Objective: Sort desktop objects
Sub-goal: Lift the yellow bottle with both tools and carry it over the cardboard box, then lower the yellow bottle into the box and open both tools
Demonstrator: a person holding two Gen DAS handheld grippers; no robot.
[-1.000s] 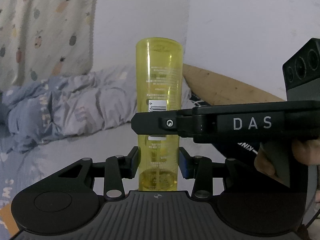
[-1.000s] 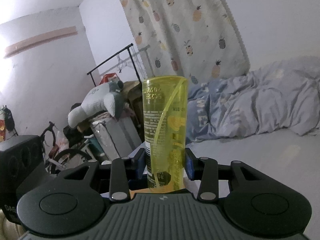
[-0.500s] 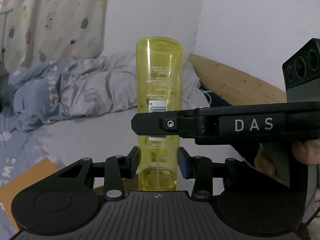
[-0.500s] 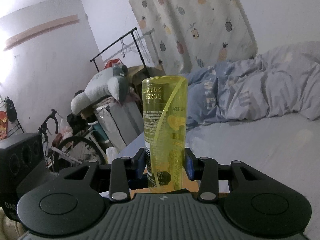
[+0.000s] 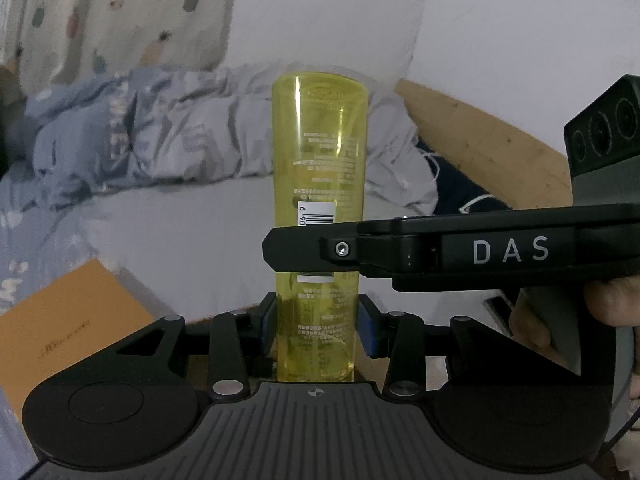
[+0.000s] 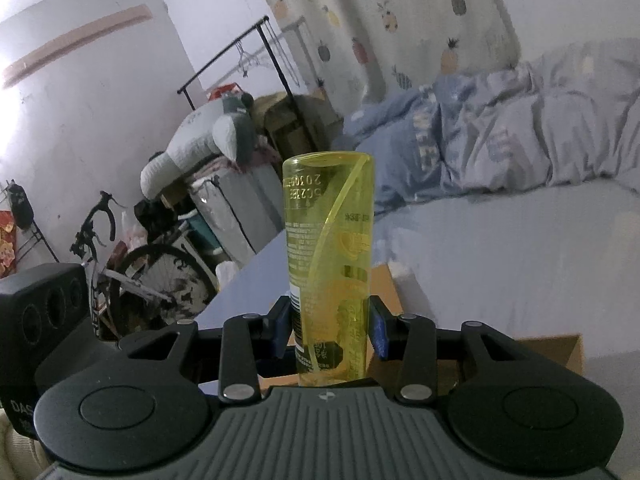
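Observation:
A clear yellow bottle (image 5: 320,152) with printed text and a barcode stands upright in the air, held low on its body by my left gripper (image 5: 316,324), which is shut on it. In the left wrist view the right gripper's black finger (image 5: 304,250) crosses the bottle at mid height from the right, with a hand behind it. In the right wrist view the same yellow bottle (image 6: 328,208) sits between the blue pads of my right gripper (image 6: 330,326), also shut on it. The bottle's lower end is hidden behind the gripper bodies.
An orange-brown flat box (image 5: 68,320) lies lower left, and an open cardboard box (image 6: 480,356) sits just beyond the right gripper. Behind are a bed with a rumpled blue-grey duvet (image 5: 160,132), a wooden headboard (image 5: 480,140), a bicycle (image 6: 120,264) and a plush toy (image 6: 200,140).
Both grippers have swung together with the bottle still held. The background slid across, and the orange-brown box and the cardboard box have come into view below.

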